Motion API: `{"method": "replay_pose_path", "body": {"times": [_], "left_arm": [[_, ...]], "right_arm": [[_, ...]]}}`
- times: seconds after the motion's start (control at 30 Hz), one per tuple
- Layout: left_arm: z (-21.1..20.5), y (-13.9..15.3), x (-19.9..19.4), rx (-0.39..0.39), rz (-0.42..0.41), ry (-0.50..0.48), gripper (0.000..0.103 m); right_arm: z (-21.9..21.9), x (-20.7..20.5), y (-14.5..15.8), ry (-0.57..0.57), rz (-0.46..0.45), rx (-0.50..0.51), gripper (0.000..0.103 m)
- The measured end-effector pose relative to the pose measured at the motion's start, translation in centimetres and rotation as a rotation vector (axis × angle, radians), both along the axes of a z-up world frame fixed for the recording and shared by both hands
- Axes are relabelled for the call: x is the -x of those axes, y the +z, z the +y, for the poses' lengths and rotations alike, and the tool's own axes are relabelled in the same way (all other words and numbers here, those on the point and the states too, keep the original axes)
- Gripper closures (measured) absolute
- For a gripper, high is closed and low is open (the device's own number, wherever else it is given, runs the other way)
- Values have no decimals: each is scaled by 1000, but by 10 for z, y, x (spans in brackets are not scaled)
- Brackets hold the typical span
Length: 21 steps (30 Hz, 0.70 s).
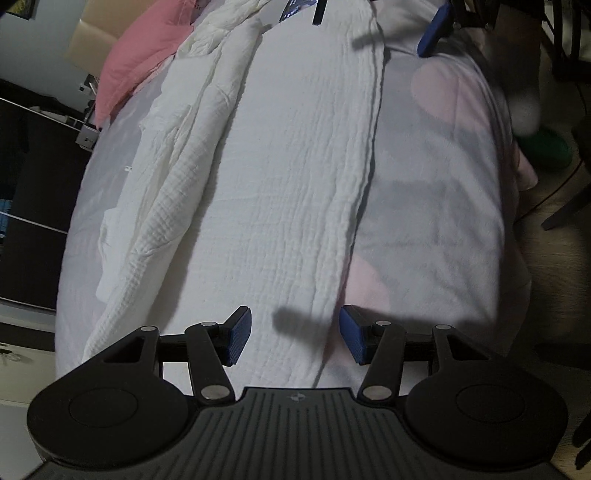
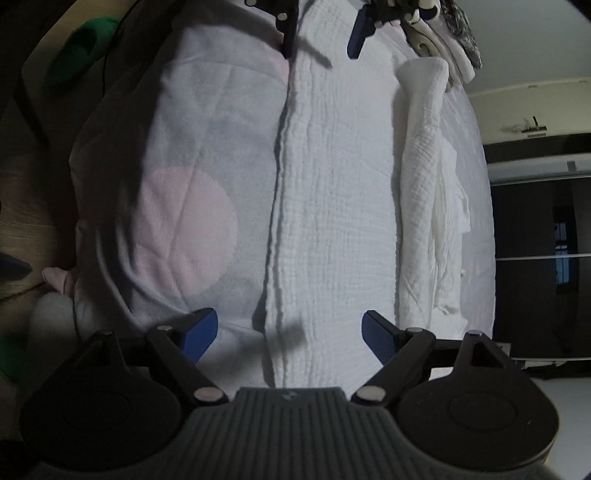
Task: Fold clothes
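Note:
A long white crinkled garment (image 1: 280, 192) lies folded lengthwise on the bed, its layered edge running down the right side in the left wrist view. It also shows in the right wrist view (image 2: 332, 206), with the layered edge on its left. My left gripper (image 1: 295, 338) is open and empty, hovering just above one end of the garment. My right gripper (image 2: 290, 334) is open and empty above the opposite end. Each gripper shows at the top of the other's view: the right one (image 1: 373, 26) and the left one (image 2: 321, 37).
The bed cover (image 2: 184, 155) is pale with large pink dots. A pink cloth (image 1: 140, 55) lies at the far left of the bed. A bunched white part of the garment (image 2: 428, 221) runs along its side. Folded items (image 2: 443, 48) sit at the far end. Wooden floor (image 1: 554, 266) borders the bed.

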<state>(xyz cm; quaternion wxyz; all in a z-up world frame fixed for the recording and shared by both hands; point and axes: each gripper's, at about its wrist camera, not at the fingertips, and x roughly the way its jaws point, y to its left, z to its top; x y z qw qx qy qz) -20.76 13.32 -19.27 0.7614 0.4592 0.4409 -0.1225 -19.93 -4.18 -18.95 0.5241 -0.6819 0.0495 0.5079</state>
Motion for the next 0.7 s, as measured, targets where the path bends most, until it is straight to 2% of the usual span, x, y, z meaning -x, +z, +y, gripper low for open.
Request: {"method": "replay_pose_path", "body": {"times": [0.1,0.27,0.4,0.53,0.7], "left_arm": [[5,-3,-3,-38,-12,17,46],[2,-12,5,-116,-48,-74,43],[2,-13,3,-140,-51,-110,42],[8,-7,-2,-134,-48,-75,42],[17,-13,0,-197,-26,-78,42]], "right_arm": [[-1,0,0,3,1,0,16],[-7,5,-7,53,-68,-8,11],[-8,0,1,38,-59,-25,11],[-17,-9,2,9,-98,-24,11],[-26,-13,-4,21,-125,-14,13]]}}
